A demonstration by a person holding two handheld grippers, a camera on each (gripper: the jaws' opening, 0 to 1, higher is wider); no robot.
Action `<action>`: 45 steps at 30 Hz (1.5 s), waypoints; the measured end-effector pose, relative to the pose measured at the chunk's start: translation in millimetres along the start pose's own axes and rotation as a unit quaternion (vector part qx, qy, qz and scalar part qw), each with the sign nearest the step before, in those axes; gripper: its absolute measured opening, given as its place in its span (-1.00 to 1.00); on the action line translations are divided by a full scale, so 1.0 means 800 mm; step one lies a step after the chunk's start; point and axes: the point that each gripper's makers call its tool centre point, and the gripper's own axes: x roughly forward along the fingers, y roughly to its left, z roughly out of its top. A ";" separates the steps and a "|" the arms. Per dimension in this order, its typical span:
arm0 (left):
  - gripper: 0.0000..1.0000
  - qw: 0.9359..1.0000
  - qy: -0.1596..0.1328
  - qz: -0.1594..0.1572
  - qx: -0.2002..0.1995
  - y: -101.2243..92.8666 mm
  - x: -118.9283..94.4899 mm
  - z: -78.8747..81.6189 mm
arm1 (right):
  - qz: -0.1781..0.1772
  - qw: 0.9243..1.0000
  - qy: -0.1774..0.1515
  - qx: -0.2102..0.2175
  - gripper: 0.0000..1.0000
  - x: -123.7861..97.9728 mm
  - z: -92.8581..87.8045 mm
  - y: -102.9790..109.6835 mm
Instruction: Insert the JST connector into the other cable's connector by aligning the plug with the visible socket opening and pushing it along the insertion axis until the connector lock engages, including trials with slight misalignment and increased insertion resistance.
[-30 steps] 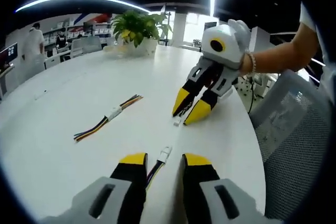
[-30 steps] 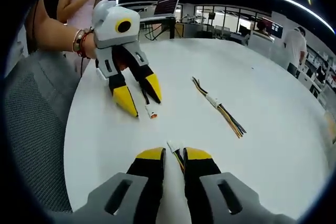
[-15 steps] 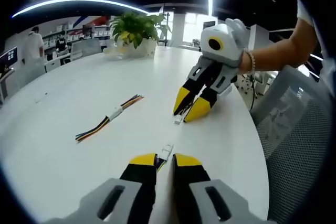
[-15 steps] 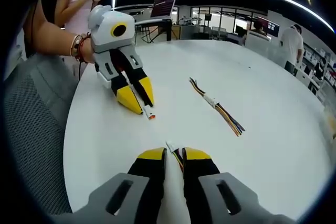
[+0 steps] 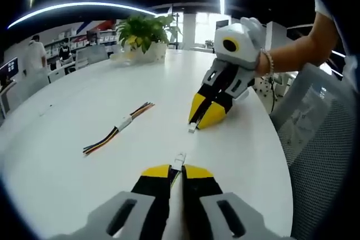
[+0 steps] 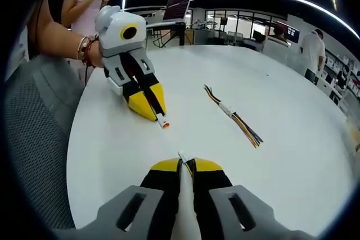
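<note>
On the round white table [image 5: 84, 105], near its edge beside a grey mesh chair [image 5: 320, 139], the two yellow-tipped tools face each other. Seen in the left gripper view, the left tool [image 5: 176, 171] has its jaws drawn together on a cable whose small white JST connector [image 5: 179, 159] sticks out just past the tips. Across from it, the right tool [image 5: 203, 117] is clamped on the other cable, its small white plug [image 5: 192, 128] poking out at the tips toward the first connector; the two connectors are near each other but apart, with bare table between them.

From the right gripper view, the right tool [image 6: 186, 165] pinches its white plug [image 6: 182, 156], and the left tool [image 6: 152, 109] holds its white, orange-tipped connector [image 6: 163, 122] low over the table.

Farther from that edge, a loose bundle of multicoloured wires joined by a white connector [image 5: 120, 123] lies flat on the table, well apart from both tools. A green potted plant [image 5: 147, 32] stands at the far side of the table.
</note>
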 end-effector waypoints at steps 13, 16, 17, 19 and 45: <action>-0.98 1.000 0.001 -0.008 0.014 -0.004 0.000 0.001 | 0.000 1.000 0.003 -0.016 -0.94 0.000 0.002 0.001; -0.98 1.000 0.003 -0.010 0.017 -0.005 -0.001 0.001 | 0.002 1.000 0.005 -0.017 -0.94 0.000 0.001 0.000; -0.98 1.000 0.005 -0.012 0.019 -0.005 -0.001 0.001 | 0.002 1.000 0.006 -0.015 -0.94 0.000 0.002 0.000; -0.98 1.000 0.008 -0.016 0.021 -0.006 -0.002 0.000 | 0.002 1.000 0.008 -0.007 -0.94 0.000 0.001 -0.001; -0.99 0.997 0.018 -0.007 0.070 -0.004 -0.009 0.021 | 0.010 0.999 0.013 -0.038 -0.94 0.001 0.047 0.008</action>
